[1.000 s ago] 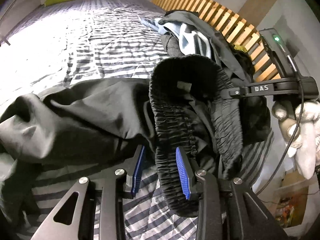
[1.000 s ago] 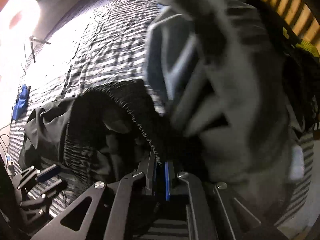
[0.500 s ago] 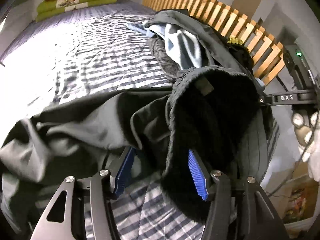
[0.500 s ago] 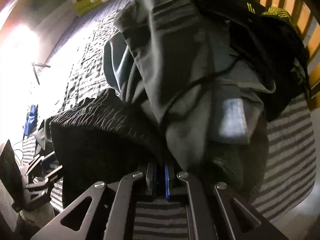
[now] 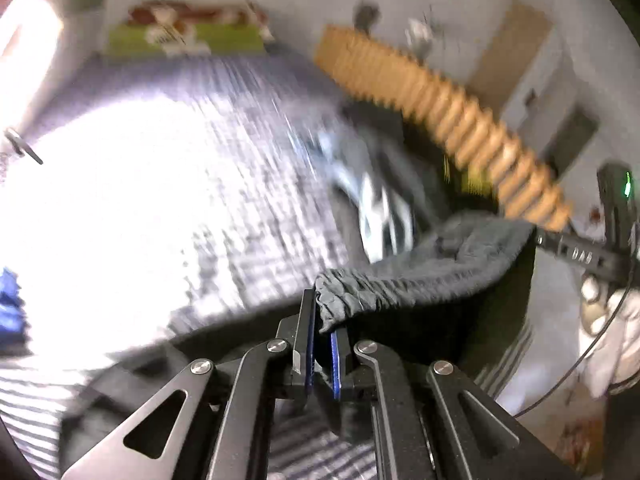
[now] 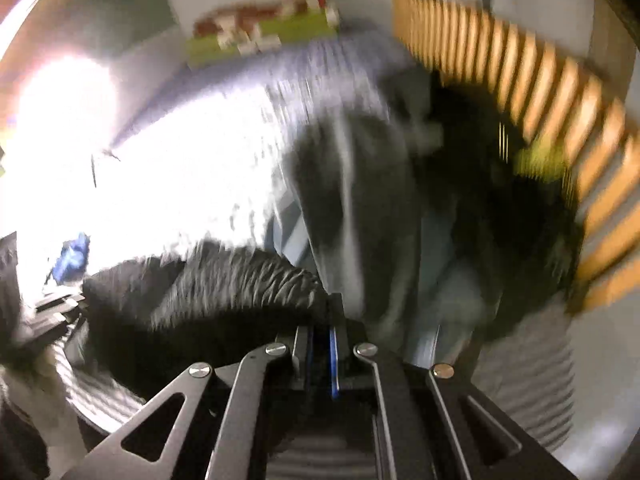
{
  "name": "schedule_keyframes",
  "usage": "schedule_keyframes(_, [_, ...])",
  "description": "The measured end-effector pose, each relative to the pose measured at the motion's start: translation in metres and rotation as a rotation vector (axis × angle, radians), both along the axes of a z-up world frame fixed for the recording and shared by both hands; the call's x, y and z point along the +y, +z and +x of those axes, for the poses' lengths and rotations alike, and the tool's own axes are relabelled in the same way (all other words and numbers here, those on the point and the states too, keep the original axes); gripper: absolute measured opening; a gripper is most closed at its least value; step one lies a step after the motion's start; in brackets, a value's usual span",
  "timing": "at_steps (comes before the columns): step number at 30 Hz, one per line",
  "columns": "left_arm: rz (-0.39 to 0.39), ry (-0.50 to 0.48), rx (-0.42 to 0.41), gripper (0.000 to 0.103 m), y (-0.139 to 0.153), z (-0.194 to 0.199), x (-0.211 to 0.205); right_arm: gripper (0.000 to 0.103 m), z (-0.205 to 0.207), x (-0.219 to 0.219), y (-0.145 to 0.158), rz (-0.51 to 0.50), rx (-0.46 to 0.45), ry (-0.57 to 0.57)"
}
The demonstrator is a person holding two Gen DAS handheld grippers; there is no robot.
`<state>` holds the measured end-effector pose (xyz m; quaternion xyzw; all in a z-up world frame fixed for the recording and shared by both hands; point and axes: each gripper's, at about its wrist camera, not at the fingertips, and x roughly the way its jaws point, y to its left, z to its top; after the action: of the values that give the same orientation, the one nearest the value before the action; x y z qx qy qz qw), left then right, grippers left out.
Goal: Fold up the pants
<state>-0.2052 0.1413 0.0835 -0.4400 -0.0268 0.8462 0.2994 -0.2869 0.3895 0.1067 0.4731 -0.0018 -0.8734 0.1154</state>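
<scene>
Pants (image 5: 420, 280) hang by the elastic waistband, stretched in the air above the near end of the bed (image 5: 180, 184) between the two claws. In the left wrist view the left claw (image 5: 322, 344) is closed on a bunched corner of the waistband, and the band runs taut from there to the right claw (image 5: 538, 238), seen at the far end of the band with a gloved hand (image 5: 612, 316) behind it. In the right wrist view the right claw (image 6: 322, 344) is likewise shut on dark cloth, with the gathered band (image 6: 240, 280) running off to the left; both views are smeared by motion, so the exact bite cannot be read. Beyond the waistband a pile of other clothes (image 6: 400, 208) lies along the bed's right edge against the slatted rail (image 5: 460, 120), and folded green bedding (image 5: 184, 38) sits at the far end. Judging by this, the folding proper has not begun: the pants are only picked up and opened at the waist. No leg is laid flat and no crease is made. Spreading them on the striped cover, aligning the legs and folding all remain.
</scene>
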Motion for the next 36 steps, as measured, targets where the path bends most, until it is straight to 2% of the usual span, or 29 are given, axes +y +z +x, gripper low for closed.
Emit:
schedule_keyframes(2, [0.012, 0.039, 0.076, 0.005, 0.047, -0.005, -0.027, 0.005, -0.009, -0.021, 0.047, -0.018, 0.086, 0.046])
schedule_keyframes(4, [-0.008, 0.084, 0.194, 0.005, 0.101, 0.002, -0.053, 0.005, -0.012, -0.047, 0.090, -0.032, 0.166, 0.098])
schedule_keyframes(8, [-0.036, 0.139, 0.321, 0.005, 0.172, 0.018, -0.089, 0.005, -0.013, -0.107, 0.162, -0.003, 0.330, 0.159])
schedule_keyframes(12, [-0.023, 0.193, 0.398, 0.005, 0.225, 0.031, -0.120, 0.005, -0.016, -0.138, 0.218, -0.091, 0.404, 0.184])
schedule_keyframes(16, [0.038, 0.283, 0.428, 0.005, 0.258, 0.037, -0.165, 0.005, -0.011, -0.184, 0.266, -0.135, 0.456, 0.227])
schedule_keyframes(22, [0.084, 0.512, 0.438, 0.005, 0.287, 0.039, -0.286, 0.005, -0.003, -0.288, 0.299, -0.183, 0.460, 0.363])
schedule_keyframes(25, [0.030, 0.676, 0.508, 0.005, 0.311, 0.055, -0.354, 0.005, 0.010, -0.368, 0.308, -0.201, 0.455, 0.466])
schedule_keyframes(28, [-0.022, 0.846, 0.596, 0.005, 0.349, 0.087, -0.416, 0.005, 0.037, -0.443, 0.325, -0.235, 0.480, 0.591])
schedule_keyframes(32, [-0.035, 0.967, 0.703, 0.005, 0.398, 0.135, -0.461, 0.005, 0.092, -0.500, 0.360, -0.323, 0.550, 0.739])
schedule_keyframes(34, [-0.041, 0.976, 0.736, 0.005, 0.413, 0.150, -0.464, 0.005, 0.113, -0.505, 0.374, -0.358, 0.579, 0.786])
schedule_keyframes(36, [-0.091, 0.955, 0.744, 0.005, 0.416, 0.149, -0.451, 0.005, 0.129, -0.498, 0.379, -0.368, 0.603, 0.802])
